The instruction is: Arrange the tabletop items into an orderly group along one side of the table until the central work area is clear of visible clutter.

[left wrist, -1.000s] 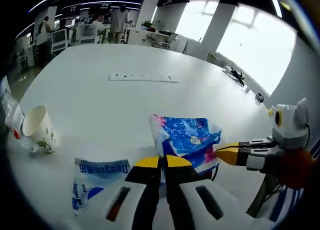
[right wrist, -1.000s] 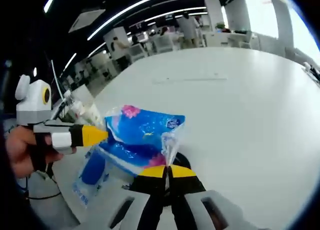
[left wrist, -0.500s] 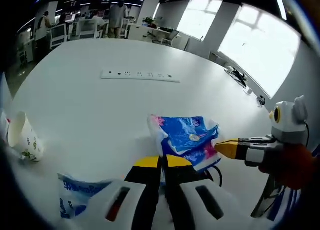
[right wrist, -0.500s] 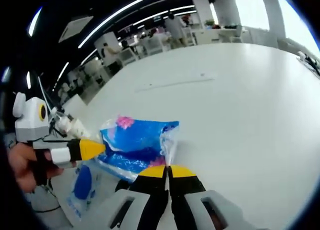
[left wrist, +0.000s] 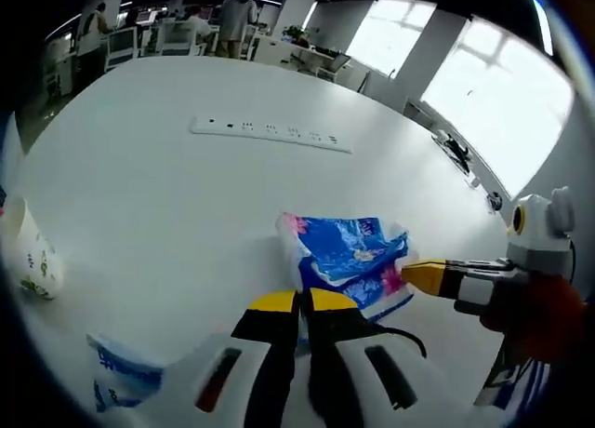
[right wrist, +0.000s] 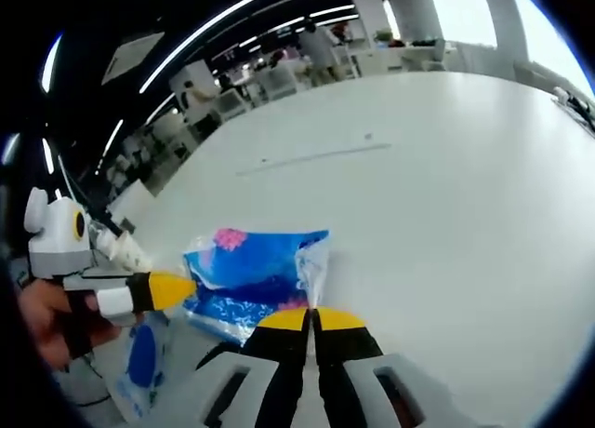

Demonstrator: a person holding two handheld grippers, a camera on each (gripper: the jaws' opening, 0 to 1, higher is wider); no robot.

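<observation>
Where my left gripper (left wrist: 299,302) rises from the bottom of the left gripper view, its yellow-tipped jaws are pressed together on the near edge of the blue tissue pack (left wrist: 349,258), which lies just ahead of the tips and a little to their right on the white table (left wrist: 167,205). My right gripper (left wrist: 420,277) comes in from the right side, its yellow tip touching the far side of the same pack. Far off to the left of my jaws a paper cup (left wrist: 28,259) lies on its side, and below it, left of the jaws, sits a blue-and-white packet (left wrist: 121,380). Well ahead, a white power strip (left wrist: 271,133) runs across the table.

In the right gripper view, my right gripper (right wrist: 311,318) has its jaws closed on a clear flap of the tissue pack (right wrist: 251,274), which spreads left of the tips. My left gripper (right wrist: 172,288) enters from the left, its tip against the pack, a hand (right wrist: 46,316) behind it. The blue-and-white packet (right wrist: 141,361) lies lower left, near the table edge.
</observation>
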